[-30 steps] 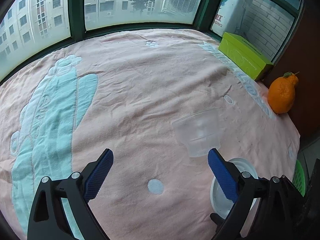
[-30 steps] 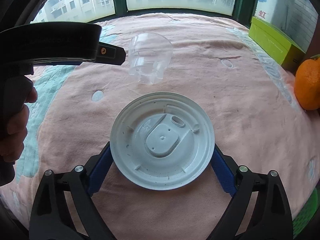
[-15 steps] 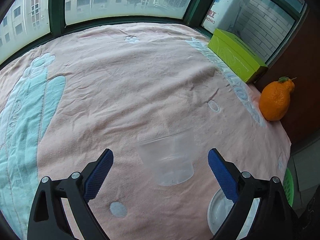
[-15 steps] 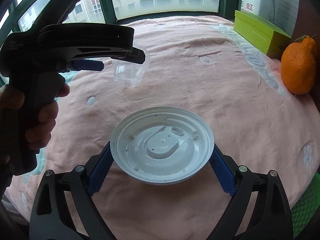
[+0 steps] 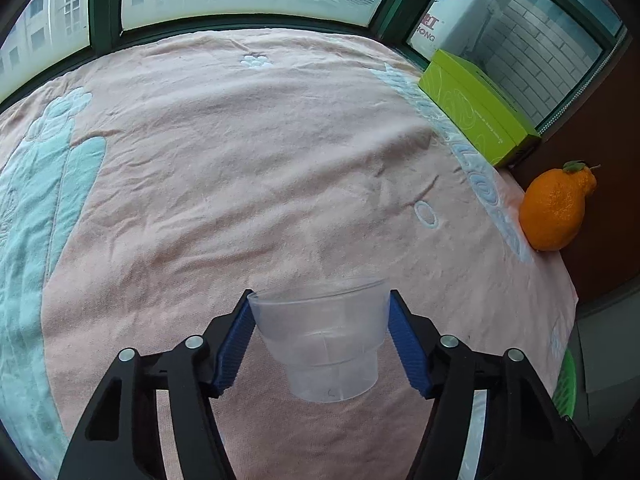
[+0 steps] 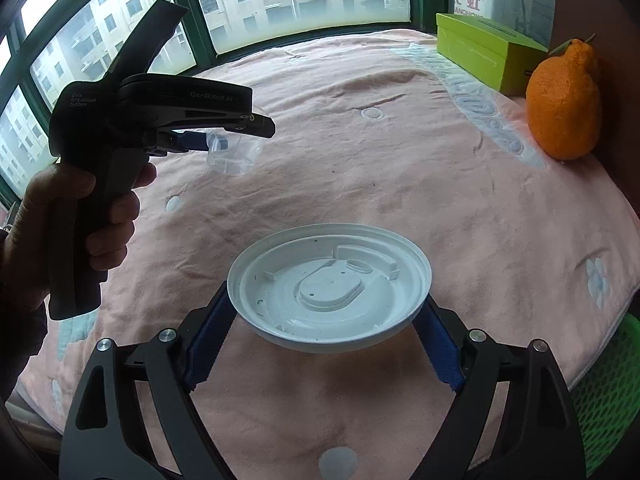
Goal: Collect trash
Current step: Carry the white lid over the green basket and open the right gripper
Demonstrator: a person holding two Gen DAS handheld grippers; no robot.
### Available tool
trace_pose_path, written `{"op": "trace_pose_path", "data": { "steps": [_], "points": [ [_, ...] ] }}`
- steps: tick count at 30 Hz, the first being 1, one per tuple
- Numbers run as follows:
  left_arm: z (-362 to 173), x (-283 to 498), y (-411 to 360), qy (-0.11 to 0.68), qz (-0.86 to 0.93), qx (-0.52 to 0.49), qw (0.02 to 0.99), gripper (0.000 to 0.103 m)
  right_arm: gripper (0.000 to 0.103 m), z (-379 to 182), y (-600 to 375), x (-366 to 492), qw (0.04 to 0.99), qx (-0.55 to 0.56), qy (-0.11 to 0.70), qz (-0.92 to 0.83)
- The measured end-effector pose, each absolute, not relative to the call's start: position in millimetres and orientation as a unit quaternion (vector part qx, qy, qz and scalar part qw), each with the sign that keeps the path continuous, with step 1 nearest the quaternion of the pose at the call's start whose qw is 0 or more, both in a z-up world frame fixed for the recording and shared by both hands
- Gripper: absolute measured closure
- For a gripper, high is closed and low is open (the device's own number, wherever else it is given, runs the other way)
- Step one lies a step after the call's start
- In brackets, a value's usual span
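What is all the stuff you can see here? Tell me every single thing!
clear cup: 1, see-through, between the left claw's pads
lid: 1, white, held up in the right claw
orange fruit: 1, orange, on the blanket's right edge
box: 1, lime green, far right by the window
blanket: 1, pink with pale blue patterns
basket: 1, green mesh, lower right, partly seen
left claw: 1, black with blue pads
right claw: 1, same
hand: 1, holding the left claw's handle

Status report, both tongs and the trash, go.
Left tongs just closed on clear cup. Right tongs hold white lid, lifted off blanket. Nothing in the way.
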State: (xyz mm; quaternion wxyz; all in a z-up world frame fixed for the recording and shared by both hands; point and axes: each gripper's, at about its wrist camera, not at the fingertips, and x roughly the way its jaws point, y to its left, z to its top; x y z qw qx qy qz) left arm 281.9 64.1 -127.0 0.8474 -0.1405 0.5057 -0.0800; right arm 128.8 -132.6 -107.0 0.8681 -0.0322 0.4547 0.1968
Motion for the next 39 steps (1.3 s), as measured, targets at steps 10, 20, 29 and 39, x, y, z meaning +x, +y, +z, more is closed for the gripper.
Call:
{"op": "trace_pose_path", "data": {
  "steps": [10,20,29,39],
  "points": [
    [-104.1,258.4,47.5,0.482,-0.099,-0.121,0.862,0.044,0.019,-93.3,-156.1,114.5,0.879,-0.021,0.441,0.182],
    [-68.5,222.0,1.6,0.456,-0.155,-0.103,0.870,0.044,0.019,-80.3,-212.7,89.1,0.893,0.002,0.428,0.137],
    [-49.9,194.7,-62.2,0.446,-0.210,-0.072,0.867,0.044,0.019,-77.4,-281.0,60.1,0.902,0.025,0.425,0.071],
    [-42.3,173.8,-122.3,0.443,-0.257,-0.048,0.857,0.044,0.019,-96.3,-368.6,41.4,0.891,0.062,0.450,-0.011]
  ]
}}
